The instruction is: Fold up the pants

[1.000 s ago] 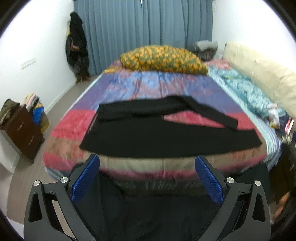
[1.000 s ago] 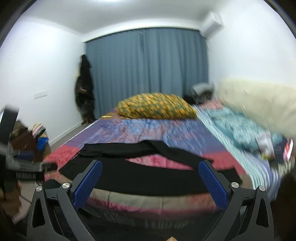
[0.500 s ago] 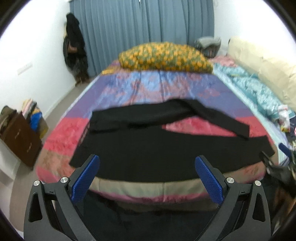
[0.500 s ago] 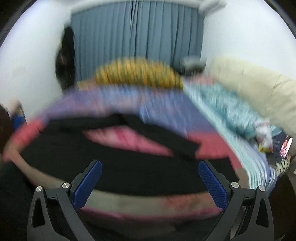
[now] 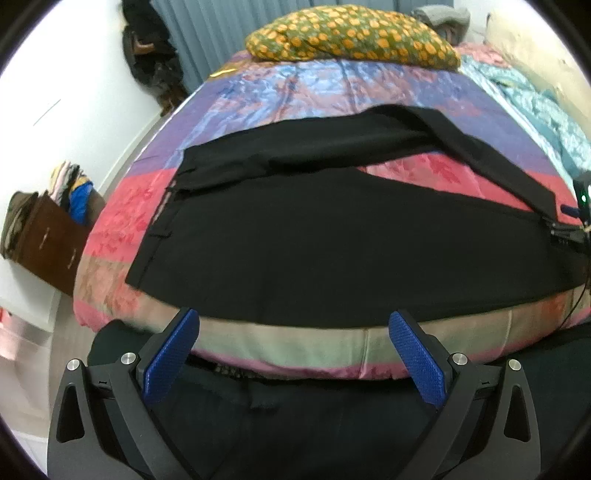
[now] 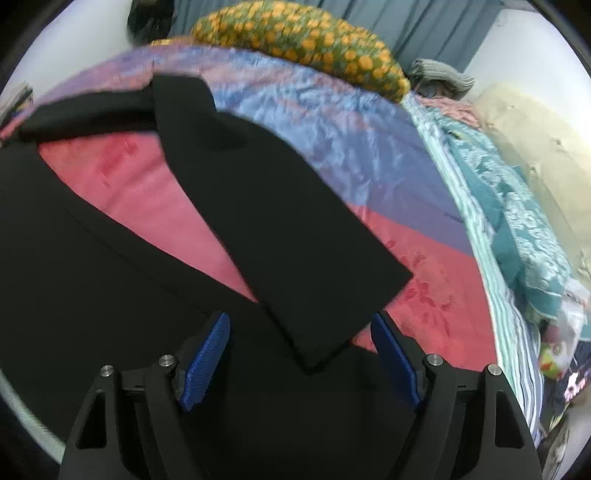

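Your black pants (image 5: 332, 236) lie flat across the striped bedspread (image 5: 332, 88), legs toward 3 o'clock. Your left gripper (image 5: 293, 343) hangs spread at 6 o'clock, empty. Your right gripper (image 6: 301, 350) is closing around the upper leg's hem (image 6: 325, 332), pads not yet touching.

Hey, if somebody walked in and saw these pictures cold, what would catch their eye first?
Probably the black pants spread across the near end of the striped pink and purple bedspread, one leg bent back over the other. Next, the orange-spotted pillow at the head of the bed. Up close, the right gripper is closing around that bent leg's cuff, though the pads are not yet pressing on it.
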Motion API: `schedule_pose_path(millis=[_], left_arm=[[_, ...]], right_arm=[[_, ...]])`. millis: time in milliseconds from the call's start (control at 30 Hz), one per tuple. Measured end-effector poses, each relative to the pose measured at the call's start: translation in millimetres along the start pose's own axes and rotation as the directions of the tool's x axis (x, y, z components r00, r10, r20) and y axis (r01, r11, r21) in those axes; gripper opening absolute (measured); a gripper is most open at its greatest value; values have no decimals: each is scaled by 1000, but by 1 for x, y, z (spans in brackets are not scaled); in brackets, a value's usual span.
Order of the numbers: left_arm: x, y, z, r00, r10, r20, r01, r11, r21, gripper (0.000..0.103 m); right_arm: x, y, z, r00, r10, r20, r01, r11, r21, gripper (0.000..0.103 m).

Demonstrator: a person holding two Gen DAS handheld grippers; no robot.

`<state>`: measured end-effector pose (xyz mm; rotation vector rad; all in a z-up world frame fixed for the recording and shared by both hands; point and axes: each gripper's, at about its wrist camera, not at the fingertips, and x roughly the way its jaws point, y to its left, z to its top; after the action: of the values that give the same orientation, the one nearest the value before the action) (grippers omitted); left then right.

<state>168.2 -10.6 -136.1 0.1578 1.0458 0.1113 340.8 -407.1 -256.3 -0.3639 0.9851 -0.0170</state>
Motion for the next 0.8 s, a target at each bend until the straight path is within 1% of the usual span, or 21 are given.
schedule_pose_path(millis=[33,67,100,133,167,200,267,300,333,367,400,433,467,500,533,567,600,667,700,733,800], left_arm=[[4,-4,2,1000,2,-8,-2,1000,11,102],[7,-8,5,1000,5,-17,-5,1000,21,102],[10,-11,7,1000,8,-24,-7,1000,29,102],[13,-13,12,1000,10,-28,-9,999,38,102],[15,-14,16,1000,10,-26,-9,999,39,102],[17,-15,22,1000,10,-18,-10,999,38,102],[21,-13,38,1000,8,-8,-8,1000,16,102],[22,-12,46,1000,3,-4,-3,1000,1,102],[23,-12,54,1000,-5,2,5,1000,-17,102],[24,-12,66,1000,-17,13,18,999,-44,102],[26,-13,72,1000,-24,18,25,998,-56,102],[27,-15,81,999,-32,25,33,997,-65,102],[28,-16,85,999,-33,29,35,997,-67,102],[30,-18,90,999,-30,35,32,997,-65,102],[32,-19,91,999,-25,38,28,998,-64,102],[35,-19,91,999,-22,39,24,998,-61,102],[42,-19,89,999,-17,33,19,998,-59,102],[63,-17,85,1000,2,-18,-3,998,-65,102],[72,-16,84,999,5,-44,-8,997,-72,102],[81,-14,83,997,6,-70,-12,997,-82,102],[97,-11,79,994,11,-110,-22,995,-99,102]], right_arm=[[7,-2,0,1000,20,-12,-20,1000,10,52],[13,-10,2,997,69,-24,-68,997,39,39],[14,-14,4,996,86,-33,-84,995,53,13],[12,-19,11,994,93,-48,-90,994,63,7],[7,-23,17,993,103,-51,-99,992,76,7],[-3,-34,30,989,140,-39,-136,985,103,6],[-21,-59,65,986,165,-13,-162,977,142,6],[-29,-87,97,987,161,21,-162,971,174,6],[-32,-104,117,988,148,41,-153,968,198,7],[-31,-139,149,989,129,79,-145,954,264,7],[-27,-162,168,987,124,103,-151,937,314,16],[-15,-193,189,986,117,116,-152,914,377,46],[-2,-219,200,994,60,94,-95,897,431,63],[4,-234,201,997,-11,80,-28,882,470,73],[12,-252,196,994,-87,60,43,852,521,73],[21,-265,187,994,-106,37,66,819,570,73],[28,-272,178,995,-91,26,57,790,610,73],[48,-278,148,999,-35,16,14,719,695,73],[60,-274,135,1000,6,13,-13,697,717,72],[70,-270,127,999,40,11,-35,685,728,71],[96,-258,107,989,146,28,-116,638,761,65]])
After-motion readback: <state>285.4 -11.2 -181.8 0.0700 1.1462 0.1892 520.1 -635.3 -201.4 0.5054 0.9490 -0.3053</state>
